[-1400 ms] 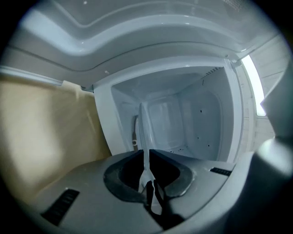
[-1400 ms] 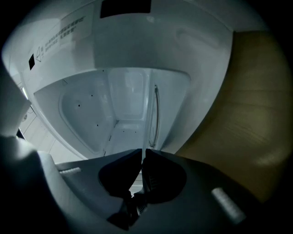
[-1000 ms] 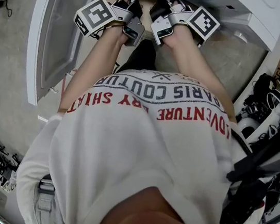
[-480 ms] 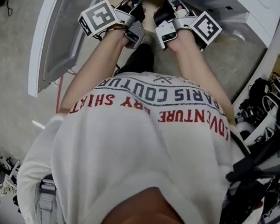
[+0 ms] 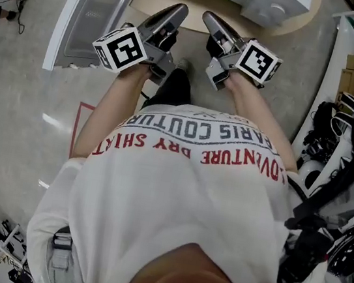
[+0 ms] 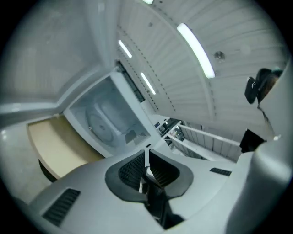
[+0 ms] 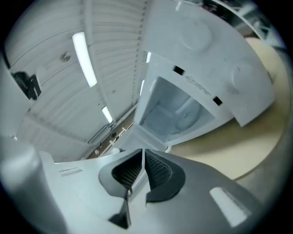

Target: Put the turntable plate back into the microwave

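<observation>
Since the turntable plate [image 6: 101,128] lies inside the microwave [image 7: 206,55] at twelve o'clock, placement looks done; left gripper [image 6: 146,157] and right gripper [image 7: 143,160] have jaws together, empty; the open door [image 5: 94,13] awaits closing.

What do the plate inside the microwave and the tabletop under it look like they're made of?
The plate looks like clear glass, glossy: a pale, see-through disc with a faint ring near its edge, though it is small here. The tabletop looks like light wood or laminate, matte: even beige with a darker edge; I cannot tell which.
</observation>
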`<state>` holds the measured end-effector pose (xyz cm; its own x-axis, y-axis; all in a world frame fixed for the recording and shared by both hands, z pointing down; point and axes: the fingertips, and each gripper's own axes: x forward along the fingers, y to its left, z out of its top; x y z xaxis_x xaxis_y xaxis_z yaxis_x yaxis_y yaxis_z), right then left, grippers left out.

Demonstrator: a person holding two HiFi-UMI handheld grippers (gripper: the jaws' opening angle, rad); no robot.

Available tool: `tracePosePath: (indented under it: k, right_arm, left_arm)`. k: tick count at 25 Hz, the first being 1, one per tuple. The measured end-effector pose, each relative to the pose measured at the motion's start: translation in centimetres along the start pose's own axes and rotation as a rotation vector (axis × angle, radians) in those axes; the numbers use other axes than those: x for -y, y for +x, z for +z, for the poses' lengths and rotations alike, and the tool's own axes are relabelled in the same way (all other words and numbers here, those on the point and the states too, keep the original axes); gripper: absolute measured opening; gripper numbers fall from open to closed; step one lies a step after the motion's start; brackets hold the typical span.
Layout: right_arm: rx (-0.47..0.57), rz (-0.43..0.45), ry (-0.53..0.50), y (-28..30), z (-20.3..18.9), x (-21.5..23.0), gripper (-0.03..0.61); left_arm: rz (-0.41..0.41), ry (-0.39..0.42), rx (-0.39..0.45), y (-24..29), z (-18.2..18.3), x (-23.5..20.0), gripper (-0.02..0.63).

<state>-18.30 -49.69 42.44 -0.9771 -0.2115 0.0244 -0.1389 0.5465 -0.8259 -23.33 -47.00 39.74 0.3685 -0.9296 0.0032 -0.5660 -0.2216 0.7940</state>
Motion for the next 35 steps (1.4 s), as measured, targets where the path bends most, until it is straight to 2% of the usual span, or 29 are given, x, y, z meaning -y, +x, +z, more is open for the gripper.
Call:
tracePosePath:
  k: [2, 4, 7, 10, 14, 21, 23, 25, 30, 35]
  right_arm:
    - [-0.067, 0.004, -0.113, -2.8, -1.7, -3.4, 0.002]
    - [-0.115, 0.029, -0.166, -5.5, -3.2, -6.9, 0.002]
    - [-0.154, 0.059, -0.308, -9.1, -5.3, -11.8, 0.002]
    - [-0.199, 0.023, -0.447, -12.0, -8.2, -14.5, 0.002]
    - [-0.191, -0.01, -0.472, -13.9, -12.7, -18.0, 0.002]
    - [-0.149, 0.004, -0.476, -15.9, -30.5, -31.2, 0.002]
    - [-0.135, 0.002, -0.466, -16.7, -34.4, -34.8, 0.002]
    - [-0.129, 0.002, -0.464, -17.8, -36.9, -37.9, 0.002]
    - [-0.121, -0.011, -0.538, -21.0, -40.7, -44.4, 0.002]
    - [-0.123, 0.004, -0.592, -25.7, -43.2, -48.2, 0.002]
  left_arm:
    - [-0.015, 0.161, -0.033, -2.9, -1.0, 4.1, 0.031]
    - [-0.048, 0.284, -0.093, -5.3, -2.7, 7.8, 0.031]
    - [-0.087, 0.427, -0.193, -8.4, -5.7, 11.6, 0.031]
    - [-0.11, 0.526, -0.275, -11.2, -8.9, 13.5, 0.031]
    - [-0.151, 0.528, -0.348, -16.1, -10.9, 15.6, 0.031]
    - [-0.162, 0.548, -0.382, -36.8, -15.1, 19.8, 0.031]
    - [-0.165, 0.552, -0.386, -41.6, -15.6, 21.3, 0.031]
    - [-0.176, 0.552, -0.375, -44.9, -15.7, 23.7, 0.031]
    - [-0.195, 0.576, -0.357, -51.7, -17.1, 28.6, 0.031]
    - [-0.206, 0.581, -0.322, -55.3, -20.0, 34.0, 0.031]
